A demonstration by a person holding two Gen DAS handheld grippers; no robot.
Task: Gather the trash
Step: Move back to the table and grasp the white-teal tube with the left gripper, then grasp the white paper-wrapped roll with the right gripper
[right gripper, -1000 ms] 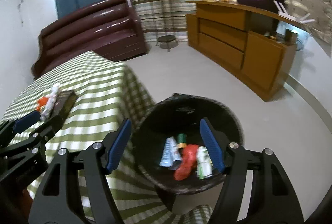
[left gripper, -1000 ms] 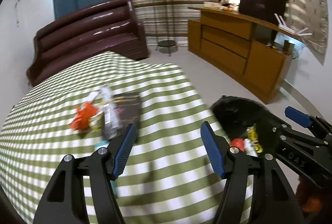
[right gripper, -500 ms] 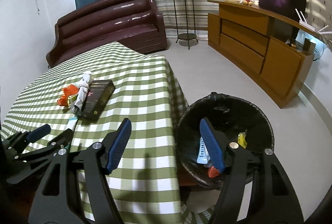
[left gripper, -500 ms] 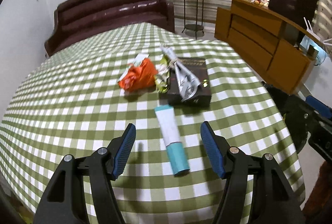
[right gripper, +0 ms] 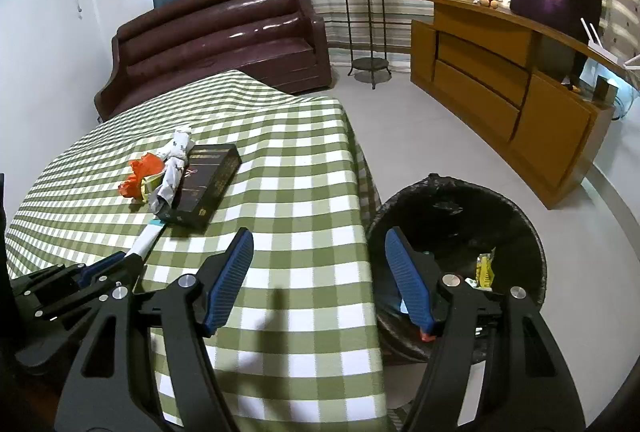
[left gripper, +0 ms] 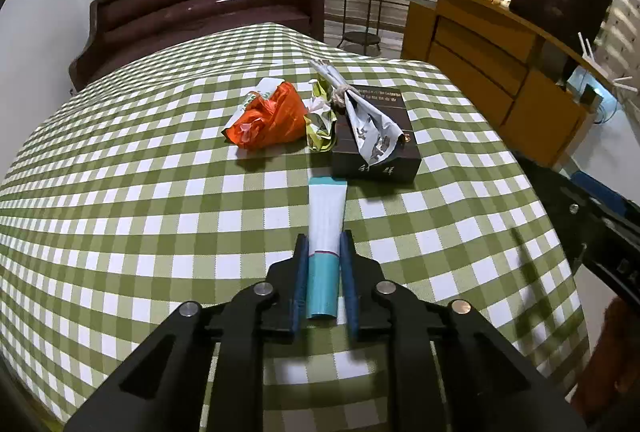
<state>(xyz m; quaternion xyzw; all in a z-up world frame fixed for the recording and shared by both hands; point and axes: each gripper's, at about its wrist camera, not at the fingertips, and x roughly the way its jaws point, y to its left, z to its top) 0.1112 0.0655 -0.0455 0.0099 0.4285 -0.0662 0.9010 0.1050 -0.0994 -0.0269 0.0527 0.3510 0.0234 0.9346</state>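
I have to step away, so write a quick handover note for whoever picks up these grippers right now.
Left gripper: has just closed on the white and teal tube, which lies on the checked table.
Right gripper: open, empty, above the table edge beside the bin.
Still on the table: orange wrapper, yellow-green wrapper, grey twisted wrapper lying on the dark box.
Done: some trash already in the bin.
Left: lift the tube into the bin, then the rest.
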